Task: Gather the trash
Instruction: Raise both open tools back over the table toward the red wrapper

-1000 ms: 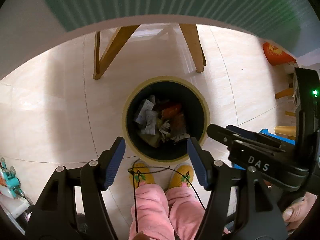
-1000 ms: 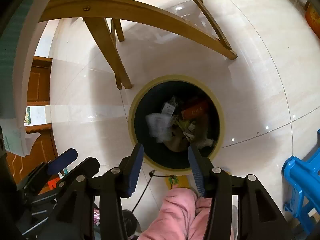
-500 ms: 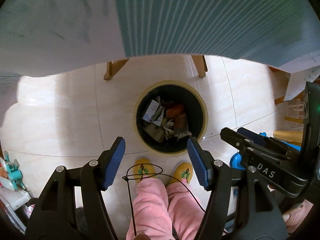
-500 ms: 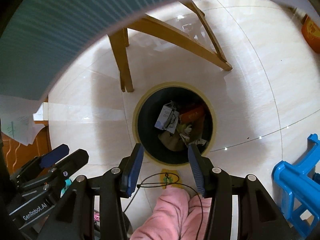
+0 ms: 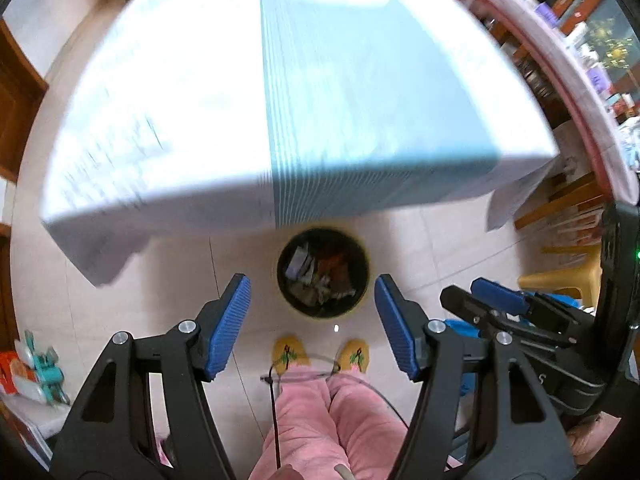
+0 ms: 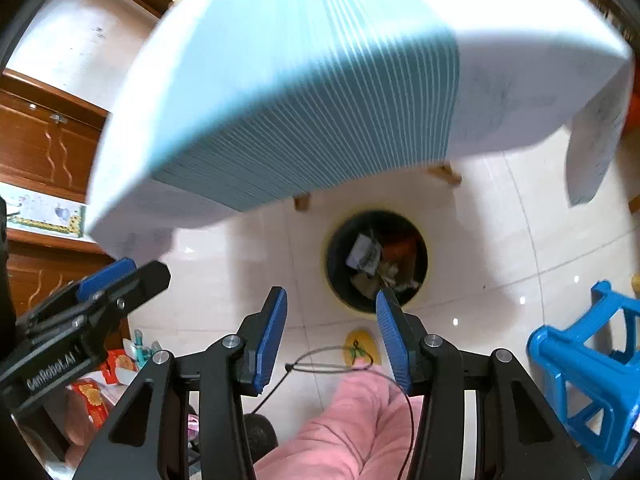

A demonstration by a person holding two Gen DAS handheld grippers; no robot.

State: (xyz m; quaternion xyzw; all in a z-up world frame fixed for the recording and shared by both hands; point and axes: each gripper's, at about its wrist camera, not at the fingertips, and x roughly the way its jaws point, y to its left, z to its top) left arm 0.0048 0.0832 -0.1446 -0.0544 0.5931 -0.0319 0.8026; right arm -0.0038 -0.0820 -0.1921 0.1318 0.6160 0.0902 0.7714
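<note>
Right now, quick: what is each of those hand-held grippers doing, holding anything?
Left hand-held gripper: open, blue pads wide apart, holding nothing.
Right hand-held gripper: open, holding nothing.

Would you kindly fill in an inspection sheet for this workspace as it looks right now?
Surface: table under a white and blue-striped cloth; its top is motion-blurred.
Job's things: round trash bin on the tiled floor beside the table, holding paper and wrapper scraps.
Clutter: blue plastic stool; red snack packets at lower left.
Grippers: left gripper open and empty; right gripper open and empty; both above the floor.
Cables: thin black cable looped over the person's pink trousers.
Surroundings: wooden cabinets, yellow slippers.
</note>
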